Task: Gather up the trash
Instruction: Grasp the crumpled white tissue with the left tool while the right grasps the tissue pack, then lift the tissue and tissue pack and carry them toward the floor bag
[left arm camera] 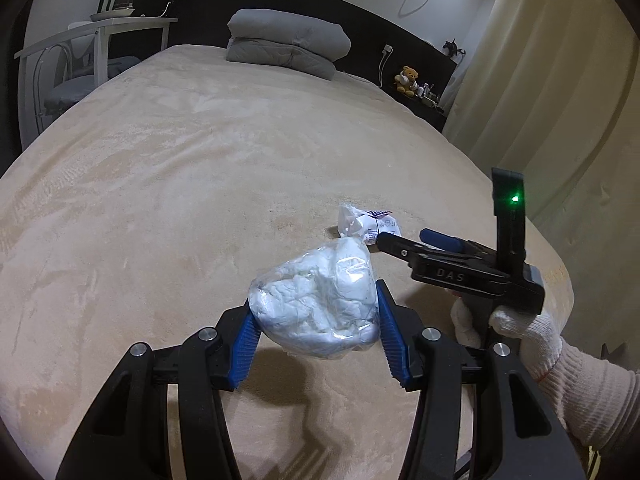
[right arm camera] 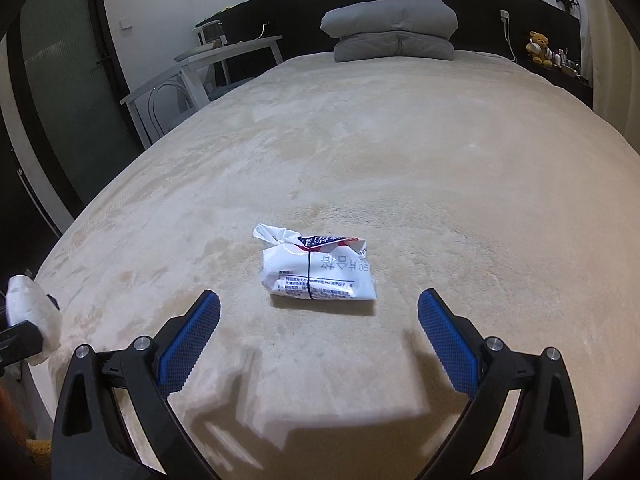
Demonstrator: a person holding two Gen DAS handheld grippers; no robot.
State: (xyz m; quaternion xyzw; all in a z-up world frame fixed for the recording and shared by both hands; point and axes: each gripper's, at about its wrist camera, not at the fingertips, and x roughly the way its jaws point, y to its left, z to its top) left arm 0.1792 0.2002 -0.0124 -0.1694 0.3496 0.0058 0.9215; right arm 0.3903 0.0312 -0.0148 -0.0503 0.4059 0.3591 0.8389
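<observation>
A clear plastic bag stuffed with white tissue (left arm camera: 320,300) hangs above the beige bed, and my left gripper (left arm camera: 314,312) is shut on it with a blue pad pressed on each side. That bag also shows at the left edge of the right wrist view as a white lump (right arm camera: 30,312). A white printed wrapper (right arm camera: 316,268) lies flat on the bed just ahead of my right gripper (right arm camera: 318,304), which stands wide open with nothing between its fingers. In the left wrist view the wrapper (left arm camera: 364,224) sits beyond the right gripper (left arm camera: 404,238), held in a white-gloved hand (left arm camera: 532,332).
The beige blanket (right arm camera: 400,140) covers the whole bed. A folded grey quilt (right arm camera: 392,32) lies at the headboard. A white side table (right arm camera: 208,64) stands at the left of the bed, a teddy bear (right arm camera: 538,46) on the right shelf, and curtains (left arm camera: 552,92) hang at the right.
</observation>
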